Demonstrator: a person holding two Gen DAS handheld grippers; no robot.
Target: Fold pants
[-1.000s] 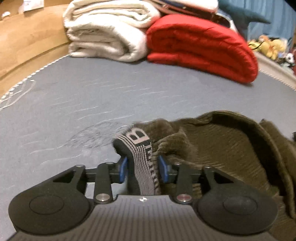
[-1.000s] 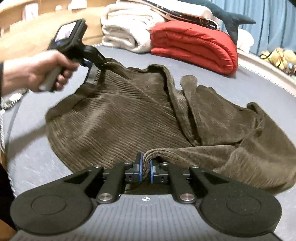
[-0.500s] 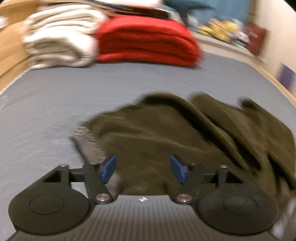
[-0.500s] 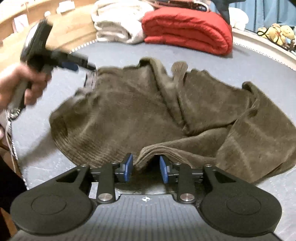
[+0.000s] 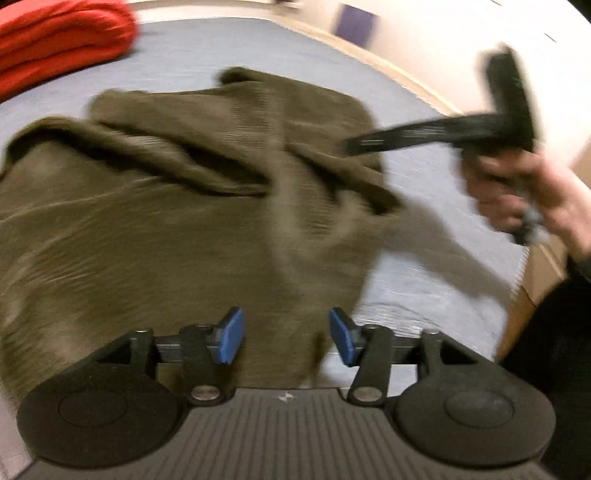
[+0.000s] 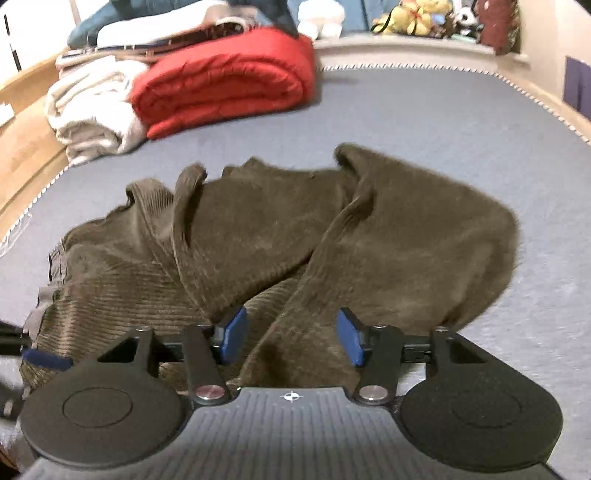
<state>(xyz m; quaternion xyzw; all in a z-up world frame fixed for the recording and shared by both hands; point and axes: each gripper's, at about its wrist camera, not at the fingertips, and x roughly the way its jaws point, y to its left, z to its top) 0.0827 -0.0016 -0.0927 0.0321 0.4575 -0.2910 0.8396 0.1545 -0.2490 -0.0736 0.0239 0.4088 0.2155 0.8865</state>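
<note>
Both grippers are off the cloth right now. The left gripper (image 5: 284,339) has its blue pads spread wide with nothing between them, poised just over the near edge of the brown corduroy pants (image 5: 177,206). The right gripper (image 6: 290,339) is the same story: jaws parted, empty, hovering above a rumpled fold of the pants (image 6: 258,236).

The pants lie in a loose, crumpled heap on the grey mattress (image 6: 424,122), legs doubled over each other in thick ridges. In the right wrist view the striped elastic waistband (image 6: 55,262) peeks out at the left edge of the heap.

The left wrist view is heavily motion-blurred, but it does catch the right hand (image 5: 524,192) wrapped around the black handle of the other gripper, its fingers reaching toward the far right side of the pants; whether they touch the fabric there I can't make out through the smear.

Beyond the pants, near the head of the mattress, sits a folded red quilt (image 6: 221,88) with a folded cream blanket (image 6: 92,110) right beside it, touching. Plush toys (image 6: 413,14) line the ledge behind.
</note>
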